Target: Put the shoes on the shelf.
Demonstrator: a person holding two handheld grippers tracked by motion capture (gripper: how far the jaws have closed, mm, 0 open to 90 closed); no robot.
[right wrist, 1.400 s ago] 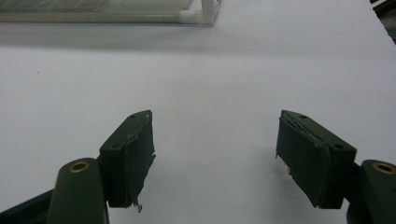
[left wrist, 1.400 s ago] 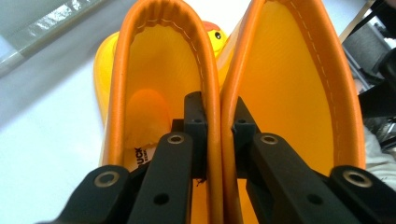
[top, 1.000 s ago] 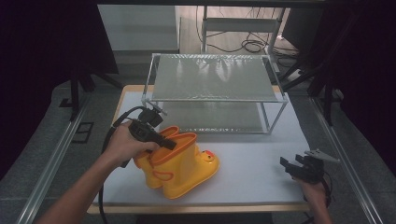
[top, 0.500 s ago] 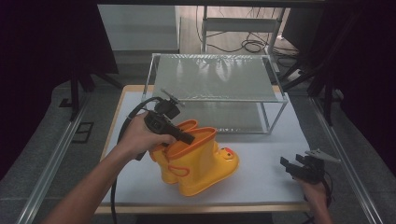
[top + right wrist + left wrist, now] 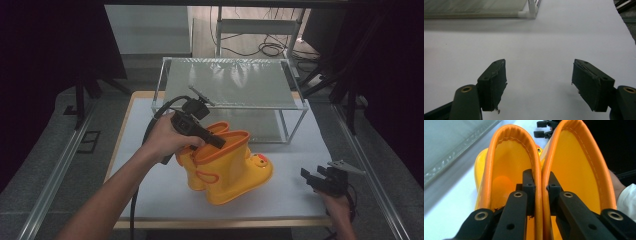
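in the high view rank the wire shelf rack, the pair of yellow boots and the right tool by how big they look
1. Wire shelf rack, largest.
2. Pair of yellow boots.
3. Right tool, smallest, though nearest the camera.

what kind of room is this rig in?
Likely a lab or recording setup, not a home: a white-topped table ringed by dark curtains, loose cables on the floor behind, and a bare metal-framed shelf staged with yellow boots.
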